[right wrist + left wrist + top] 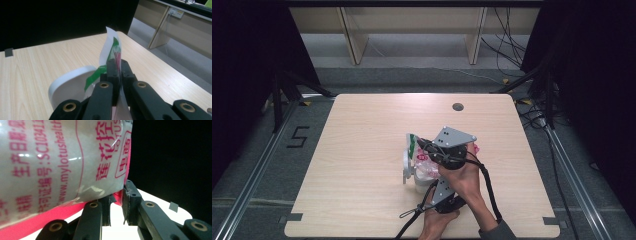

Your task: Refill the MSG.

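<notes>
Both hands crossed mid-table; right gripper (119, 72) pinching bag (111, 47) edge upright.

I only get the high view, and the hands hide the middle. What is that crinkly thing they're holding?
Observer: A clear plastic bag. The left gripper view shows red Chinese print and a web address on it.
Operator: Is it really being gripped?
Observer: Yes. In the right gripper view, the right gripper has its jaws shut on the bag's thin edge, which has green and red stripes.
Operator: And the other one?
Observer: The bag's pink edge sits between the jaws of the left gripper. I can't tell whether they pinch it.
</notes>
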`<state>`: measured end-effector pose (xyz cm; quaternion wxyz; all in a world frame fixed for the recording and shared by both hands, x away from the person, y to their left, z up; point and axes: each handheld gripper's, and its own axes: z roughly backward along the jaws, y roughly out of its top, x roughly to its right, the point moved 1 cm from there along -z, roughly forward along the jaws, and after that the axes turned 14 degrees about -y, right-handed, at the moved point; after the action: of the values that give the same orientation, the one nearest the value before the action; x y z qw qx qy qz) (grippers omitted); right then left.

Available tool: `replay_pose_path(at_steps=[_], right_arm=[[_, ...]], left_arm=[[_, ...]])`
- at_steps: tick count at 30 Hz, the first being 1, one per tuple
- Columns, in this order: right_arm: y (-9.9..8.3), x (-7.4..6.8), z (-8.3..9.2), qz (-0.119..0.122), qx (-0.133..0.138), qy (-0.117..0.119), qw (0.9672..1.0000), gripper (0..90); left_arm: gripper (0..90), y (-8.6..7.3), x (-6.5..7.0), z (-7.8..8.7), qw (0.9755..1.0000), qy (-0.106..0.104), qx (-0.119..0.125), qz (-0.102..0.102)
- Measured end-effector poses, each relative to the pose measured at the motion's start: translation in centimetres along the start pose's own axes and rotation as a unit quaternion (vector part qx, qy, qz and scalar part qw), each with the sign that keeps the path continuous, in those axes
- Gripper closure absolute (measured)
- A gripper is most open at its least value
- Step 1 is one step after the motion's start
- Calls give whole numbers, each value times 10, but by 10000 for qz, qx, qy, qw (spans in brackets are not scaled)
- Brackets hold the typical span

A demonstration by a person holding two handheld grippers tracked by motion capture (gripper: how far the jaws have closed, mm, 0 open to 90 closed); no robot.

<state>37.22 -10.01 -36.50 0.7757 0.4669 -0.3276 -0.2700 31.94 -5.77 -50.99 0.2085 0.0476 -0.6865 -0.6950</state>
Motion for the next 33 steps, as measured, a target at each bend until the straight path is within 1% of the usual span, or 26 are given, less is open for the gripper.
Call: replay_pose_path(at_steps=[1,2,3,4,5,6,7,11,13,16,18,19,20,22,24,25,27,28,29,31,33], right_arm=[[-1,0,0,-34,-5,7,10000,898],[0,0,0,-48,62,-3,10000,898],[1,-1,1,-53,76,-33,10000,898],[1,0,1,2,90,21,10000,898],[1,0,1,27,61,4,10000,898],[0,-2,-1,-16,37,-36,10000,898],[0,-1,-1,7,35,-60,10000,898],[1,-2,0,14,92,-25,10000,898],[0,-2,-1,-16,36,-62,10000,898],[1,-1,1,-11,74,-15,10000,898],[2,-1,1,-13,106,-26,9999,898],[2,-1,1,26,72,12,10000,898],[1,-2,-1,12,60,-34,10000,898],[0,-2,0,-31,41,-10,10000,898],[2,-1,2,73,83,8,9999,898],[2,-2,2,41,107,6,9999,898],[1,-2,0,19,71,-41,10000,898],[0,-2,0,28,69,-78,9999,898],[0,-3,0,-39,42,-72,10000,898],[2,-2,2,16,76,7,10000,899],[2,-3,1,-4,78,-28,10000,898]], left_arm=[[779,0,0,0,10000,-8,20,-10],[779,1,0,1,10000,22,25,-11],[779,1,-1,0,10000,-16,56,-30],[779,1,0,0,10000,-28,67,-16],[779,1,0,0,10000,-10,24,-7],[779,1,0,0,10000,-6,11,-4],[779,1,0,0,10000,1,16,1],[779,1,0,0,10000,-27,73,-7],[779,1,0,0,10000,10,2,-6],[779,1,0,1,10000,-5,64,-3],[779,1,0,0,10000,-23,95,-8],[779,1,0,0,10000,-24,81,4],[779,1,0,0,10000,1,19,5],[779,1,0,0,10000,-1,53,1],[780,2,0,0,9999,-15,100,-6],[780,1,0,0,10000,-11,83,-5],[779,0,0,0,10000,30,26,5],[779,0,0,0,10000,8,27,-8],[779,0,0,0,10000,5,58,-15],[780,1,0,0,10000,-4,74,-33],[779,1,0,0,10000,16,25,-19]])
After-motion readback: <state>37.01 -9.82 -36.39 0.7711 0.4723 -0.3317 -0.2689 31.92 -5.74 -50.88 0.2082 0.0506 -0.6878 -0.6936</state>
